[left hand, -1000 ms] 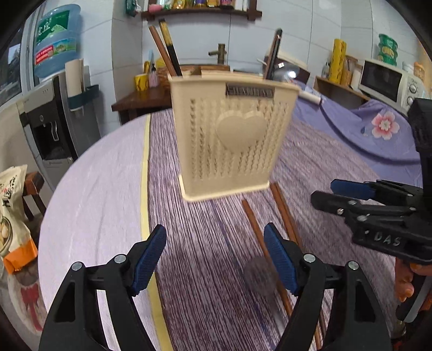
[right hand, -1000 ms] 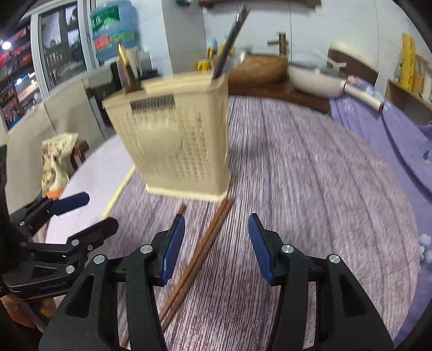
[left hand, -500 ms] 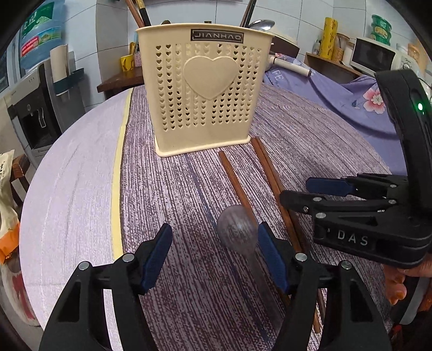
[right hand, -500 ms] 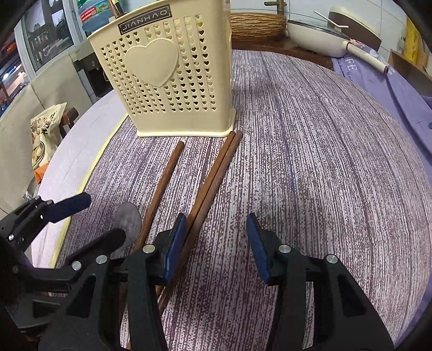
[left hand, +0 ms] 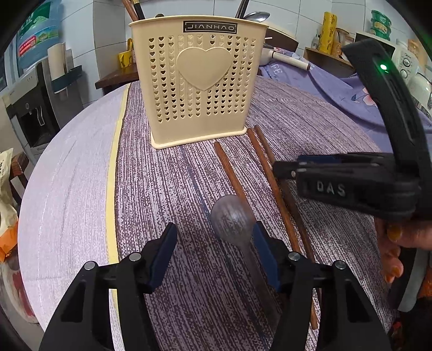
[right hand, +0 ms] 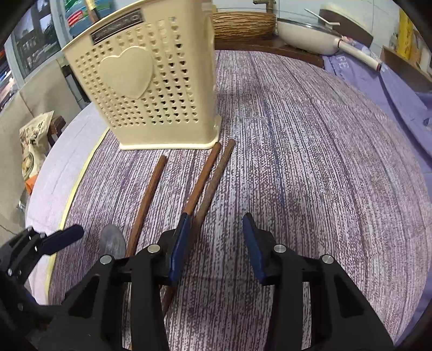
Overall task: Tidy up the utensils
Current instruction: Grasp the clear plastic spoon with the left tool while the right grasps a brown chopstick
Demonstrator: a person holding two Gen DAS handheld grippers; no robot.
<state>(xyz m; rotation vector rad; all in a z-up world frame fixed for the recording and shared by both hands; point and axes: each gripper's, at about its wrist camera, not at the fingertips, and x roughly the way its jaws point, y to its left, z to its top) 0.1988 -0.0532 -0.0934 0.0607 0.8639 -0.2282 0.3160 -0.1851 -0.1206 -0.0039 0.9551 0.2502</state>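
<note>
A cream perforated utensil holder (left hand: 199,81) (right hand: 151,89) stands on the purple striped tablecloth, with chopsticks and a spoon sticking out of its top. In front of it lie a single brown chopstick (left hand: 229,172) (right hand: 148,205), a chopstick pair (left hand: 270,175) (right hand: 208,178) and a metal spoon (left hand: 232,218) (right hand: 112,240). My left gripper (left hand: 213,243) is open and closing, with the spoon's neck beside its right pad. My right gripper (right hand: 216,235) (left hand: 283,166) is open and closing low over the cloth. Its left pad sits on top of the pair, and nothing is gripped.
The round table's pale edge with a yellow stripe (left hand: 110,175) runs along the left. Beyond it stand a water dispenser (left hand: 35,116) and a snack bag (right hand: 32,145). A white pan (right hand: 305,35), a woven basket (right hand: 243,24) and purple floral cloth (left hand: 337,89) lie behind. A hand (left hand: 399,243) holds the right gripper.
Both grippers have sunk toward the cloth and tilted down, and their jaws have narrowed. The spoon now lies between the left jaws, and the chopstick pair is at the right gripper's left pad.
</note>
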